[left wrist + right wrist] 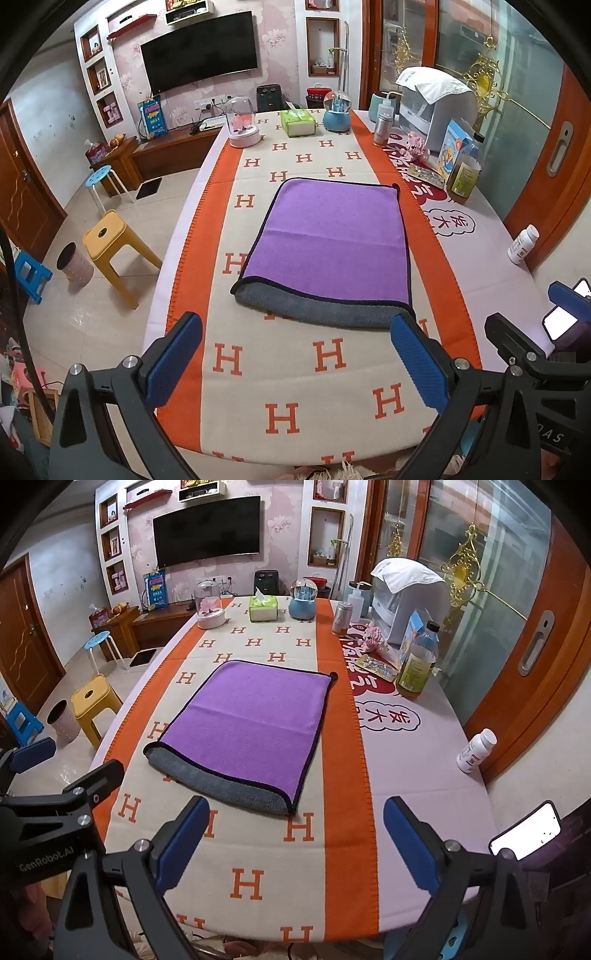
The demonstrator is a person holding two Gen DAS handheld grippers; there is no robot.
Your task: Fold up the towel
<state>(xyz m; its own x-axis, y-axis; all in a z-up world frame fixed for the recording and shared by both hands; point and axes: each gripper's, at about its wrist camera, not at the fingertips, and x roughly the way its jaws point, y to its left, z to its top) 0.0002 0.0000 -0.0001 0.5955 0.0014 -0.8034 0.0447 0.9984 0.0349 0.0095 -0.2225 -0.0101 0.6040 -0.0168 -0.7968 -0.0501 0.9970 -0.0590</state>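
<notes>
A purple towel (332, 240) with a grey underside and black trim lies flat on the H-patterned cloth, folded over so a grey strip shows along its near edge. It also shows in the right wrist view (247, 727). My left gripper (295, 354) is open and empty, just short of the towel's near edge. My right gripper (295, 834) is open and empty, near the towel's near right corner. The right gripper also shows in the left wrist view (532, 332) at the right edge.
The orange-bordered cloth (436, 258) covers the table. At the far end stand a glass dome (242, 125), a tissue box (297, 122) and a snow globe (337, 114). Along the right side are an oil bottle (417, 661), a white pill bottle (476, 749) and a phone (526, 830).
</notes>
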